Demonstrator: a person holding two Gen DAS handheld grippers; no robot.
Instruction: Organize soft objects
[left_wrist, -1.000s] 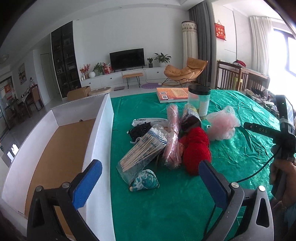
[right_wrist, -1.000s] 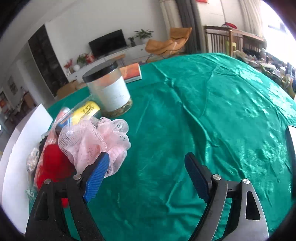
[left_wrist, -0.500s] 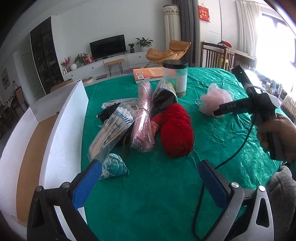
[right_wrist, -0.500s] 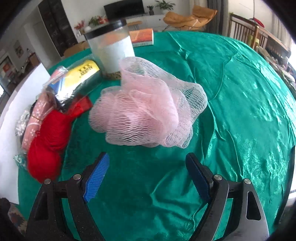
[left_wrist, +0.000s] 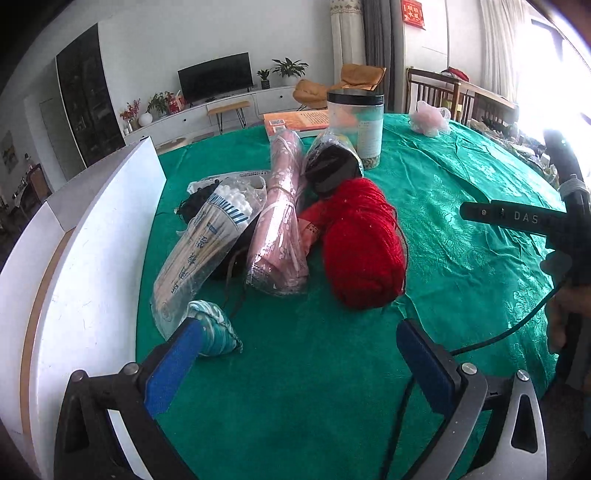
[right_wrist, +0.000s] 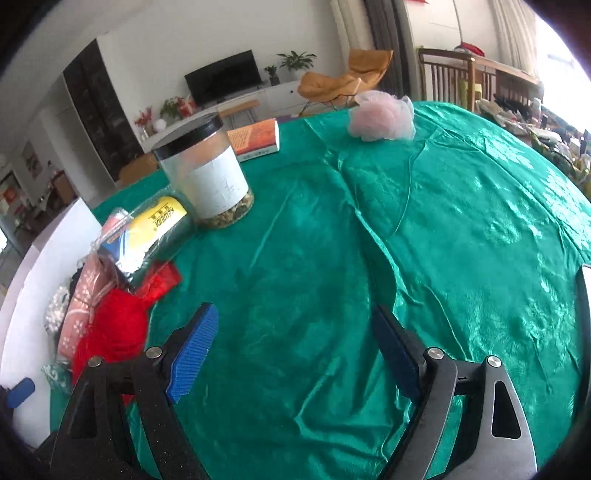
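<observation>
Meanwhile both grippers, left (left_wrist: 297, 360) and right (right_wrist: 295, 350), are hovering wide-jawed and empty, the pink mesh pouf (right_wrist: 382, 116) lying far across the green tablecloth (right_wrist: 369, 240).

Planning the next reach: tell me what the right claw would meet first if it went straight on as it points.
Mostly bare green tablecloth. The open right claw has nothing between its fingers, and the only thing roughly in line is the pink mesh puff near the far edge; depth is hard to judge.

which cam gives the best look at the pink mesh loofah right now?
Right wrist. The pink mesh loofah sits whole and unobstructed on the green tablecloth, far beyond the open right claw. In the left wrist view it is smaller, at the table's far edge behind the jar.
</observation>
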